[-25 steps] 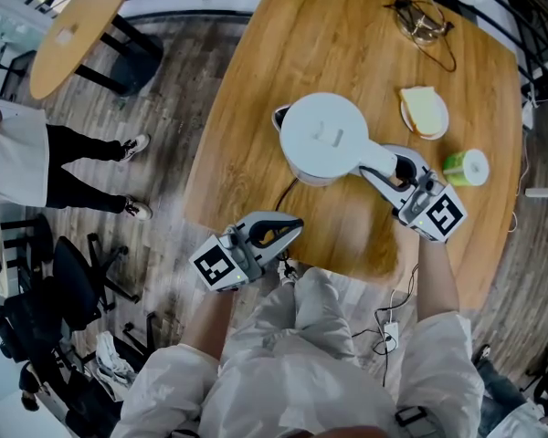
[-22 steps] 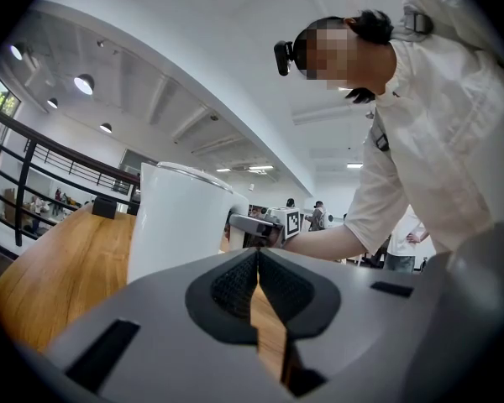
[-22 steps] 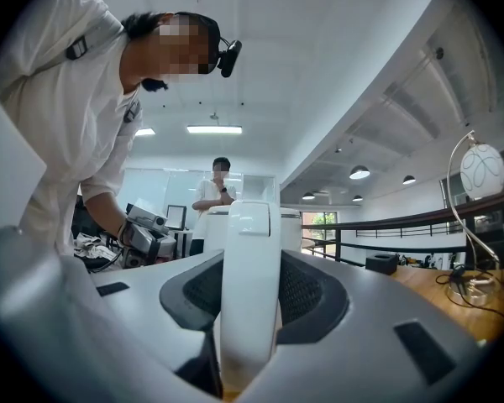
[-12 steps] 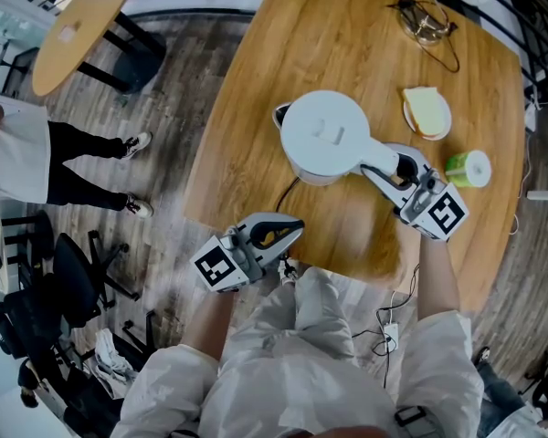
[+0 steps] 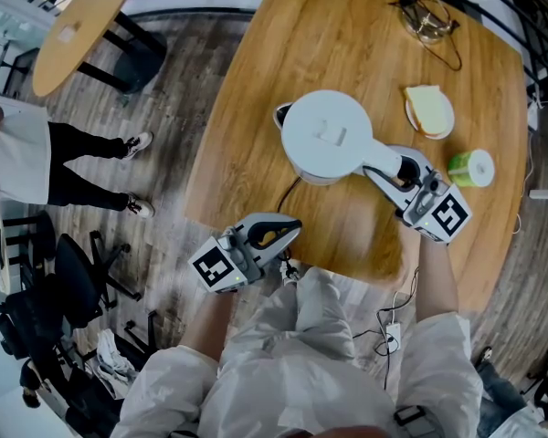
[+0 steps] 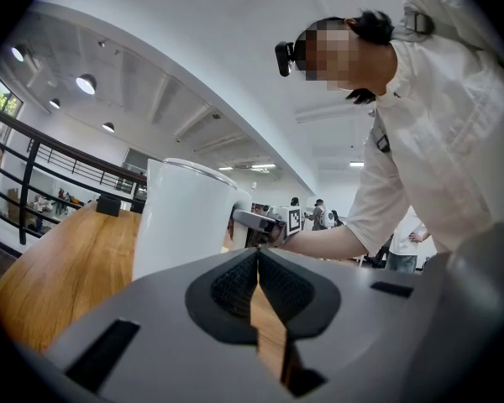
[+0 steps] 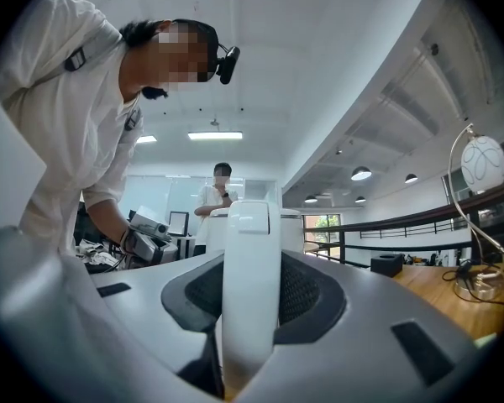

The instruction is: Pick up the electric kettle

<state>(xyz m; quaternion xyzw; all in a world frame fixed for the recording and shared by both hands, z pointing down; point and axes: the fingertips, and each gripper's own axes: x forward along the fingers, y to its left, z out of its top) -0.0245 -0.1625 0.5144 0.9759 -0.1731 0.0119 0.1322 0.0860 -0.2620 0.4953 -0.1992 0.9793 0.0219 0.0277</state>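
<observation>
The white electric kettle [image 5: 327, 138] stands near the middle of the wooden table [image 5: 283, 53], its handle [image 5: 381, 161] pointing to the lower right. My right gripper [image 5: 405, 169] has just been closing its jaws, with the handle between them. In the right gripper view both pads lie against the white handle [image 7: 250, 284]. My left gripper [image 5: 283, 231] hovers at the table's front edge, shut and holding nothing. In the left gripper view its closed tips [image 6: 258, 263] point at the kettle [image 6: 185, 225].
A slice of bread on a small plate [image 5: 429, 110] and a green roll [image 5: 471, 167] lie right of the kettle. The kettle's cord [image 5: 288, 192] runs off the front edge. A wire object [image 5: 425, 21] lies far back. A person [image 5: 36, 158] stands at the left.
The right gripper's jaws look slightly tighter on the handle. The kettle and both grippers otherwise stay where they were.
</observation>
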